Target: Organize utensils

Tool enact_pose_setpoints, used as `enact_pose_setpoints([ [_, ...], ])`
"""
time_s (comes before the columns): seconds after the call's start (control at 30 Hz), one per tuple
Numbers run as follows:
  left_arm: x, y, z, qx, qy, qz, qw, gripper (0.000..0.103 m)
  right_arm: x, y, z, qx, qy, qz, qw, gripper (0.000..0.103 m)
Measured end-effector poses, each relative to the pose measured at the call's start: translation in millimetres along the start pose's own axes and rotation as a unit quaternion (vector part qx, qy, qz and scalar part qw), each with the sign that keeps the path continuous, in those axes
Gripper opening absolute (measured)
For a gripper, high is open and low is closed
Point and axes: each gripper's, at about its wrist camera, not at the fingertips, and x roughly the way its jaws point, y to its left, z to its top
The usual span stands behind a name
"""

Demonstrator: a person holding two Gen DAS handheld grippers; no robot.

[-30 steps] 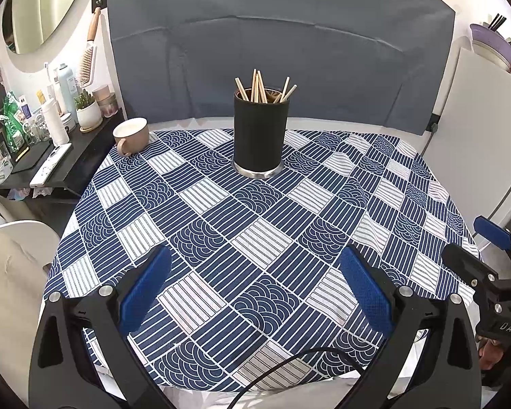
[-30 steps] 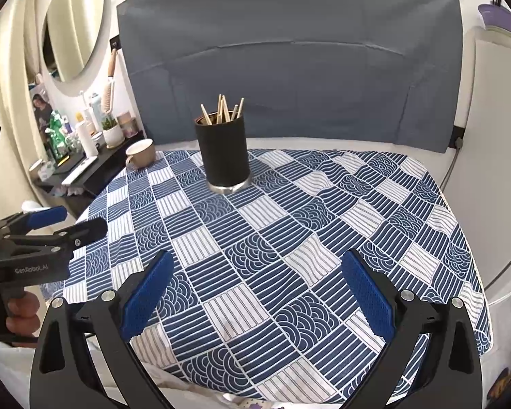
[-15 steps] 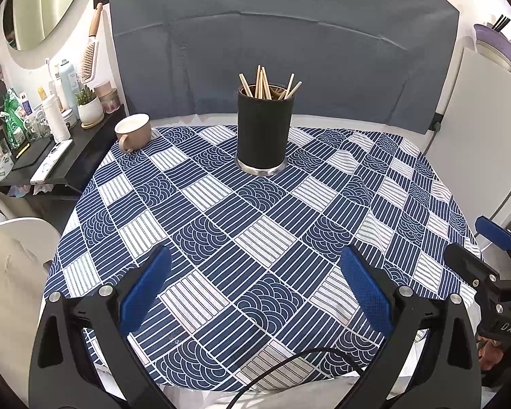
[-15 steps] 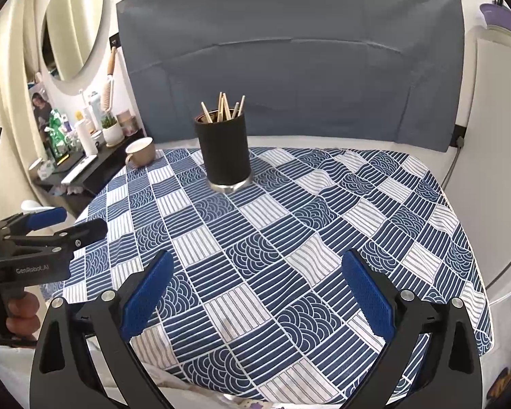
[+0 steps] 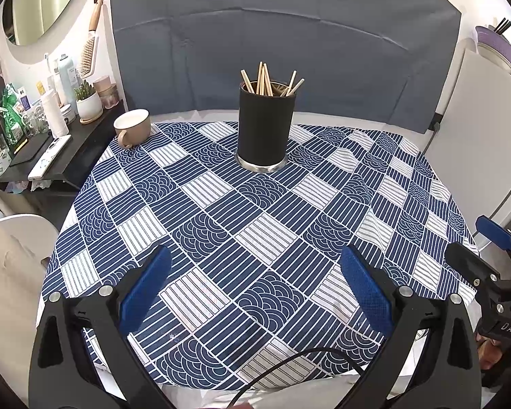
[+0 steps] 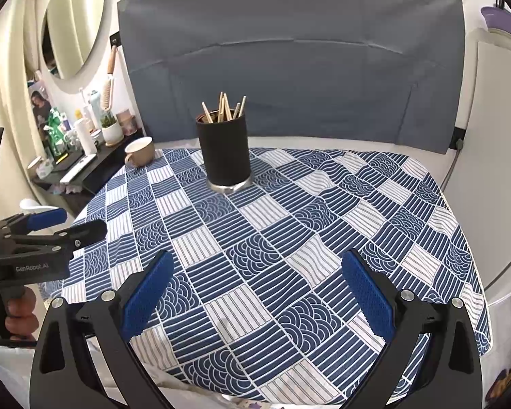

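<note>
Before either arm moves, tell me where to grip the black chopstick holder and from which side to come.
Grip the black holder across its straight round wall, about mid-height, coming in level from the near side. It stands upright on a wider metal base, and the chopsticks fan out of its top, so a grasp from above looks blocked. Both the left gripper and the right gripper have jaws wide open.

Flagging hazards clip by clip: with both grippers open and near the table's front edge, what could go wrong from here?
1. The holder is tall and narrow, with the chopsticks splayed above its rim; a sideways nudge might tip it.
2. The tablecloth lies rippled; fingers dragging on it could shift the holder.
3. The mug sits at the cloth's far left corner, so a cloth tug might knock it off.
4. A cable crosses under the left gripper and could snag.
</note>
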Motion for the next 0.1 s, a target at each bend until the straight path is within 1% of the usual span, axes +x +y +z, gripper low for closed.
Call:
enact_pose_setpoints([
  [0.1,-1.4,-1.4,0.1,0.004,-0.003,-0.001,1.0000,0.097,0.2,0.6,0.4,-0.002,0.000,0.000,1.000,0.095],
])
